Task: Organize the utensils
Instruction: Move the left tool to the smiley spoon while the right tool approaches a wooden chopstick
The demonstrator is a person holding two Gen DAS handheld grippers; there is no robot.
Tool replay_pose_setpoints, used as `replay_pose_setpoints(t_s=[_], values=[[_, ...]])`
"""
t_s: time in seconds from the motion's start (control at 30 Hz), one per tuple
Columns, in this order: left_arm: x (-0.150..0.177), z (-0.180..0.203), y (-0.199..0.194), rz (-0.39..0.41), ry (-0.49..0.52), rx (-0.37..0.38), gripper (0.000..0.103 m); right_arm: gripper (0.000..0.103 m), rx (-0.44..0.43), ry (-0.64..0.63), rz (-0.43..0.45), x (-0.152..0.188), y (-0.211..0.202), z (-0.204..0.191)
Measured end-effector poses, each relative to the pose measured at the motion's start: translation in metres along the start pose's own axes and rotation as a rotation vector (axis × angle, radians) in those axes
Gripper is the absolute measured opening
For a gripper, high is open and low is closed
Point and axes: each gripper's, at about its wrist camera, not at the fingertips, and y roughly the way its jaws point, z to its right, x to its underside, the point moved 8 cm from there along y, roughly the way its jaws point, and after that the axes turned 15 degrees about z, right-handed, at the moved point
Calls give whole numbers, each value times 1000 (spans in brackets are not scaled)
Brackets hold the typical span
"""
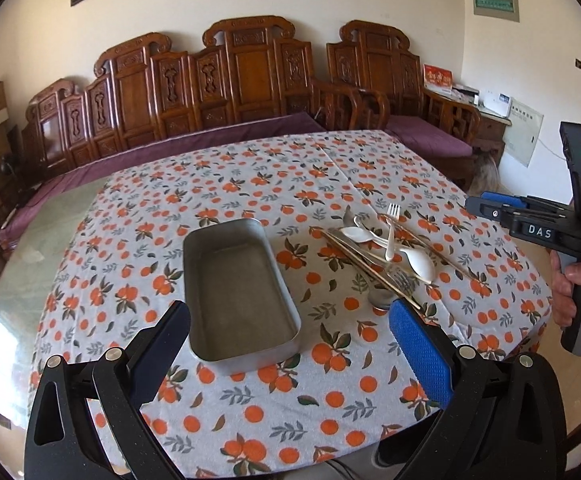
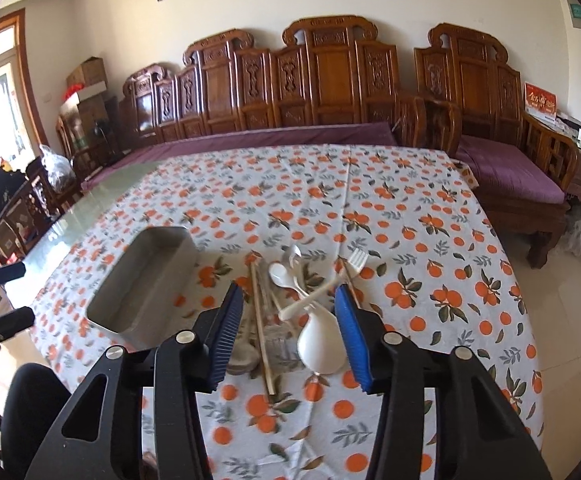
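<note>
An empty grey metal tray (image 1: 246, 332) lies on the orange-print tablecloth; it also shows in the right wrist view (image 2: 108, 308). A heap of utensils (image 1: 386, 252) lies to its right: white plastic spoons (image 2: 322, 340), a white fork (image 2: 322, 294), metal spoons (image 2: 246, 354) and chopsticks (image 2: 260, 320). My left gripper (image 1: 290, 316) is open, hovering over the tray's near end. My right gripper (image 2: 288, 296) is open above the near end of the heap, its fingers on either side of the big white spoon, holding nothing. It shows from the side in the left wrist view (image 1: 478, 202).
The table (image 1: 30, 256) has a bare glass strip at the left of the cloth. A carved wooden bench (image 2: 330, 92) with purple cushions stands behind the table. A wooden armchair (image 2: 510, 152) stands at the back right. Boxes and bags (image 2: 86, 80) sit at the far left.
</note>
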Motion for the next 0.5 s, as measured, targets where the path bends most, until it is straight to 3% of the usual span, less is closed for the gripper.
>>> replay_pose_setpoints(t_s=[0.5], values=[[35,52,97,-162,-34,93,81,48,36,24,-118,54,39,43]])
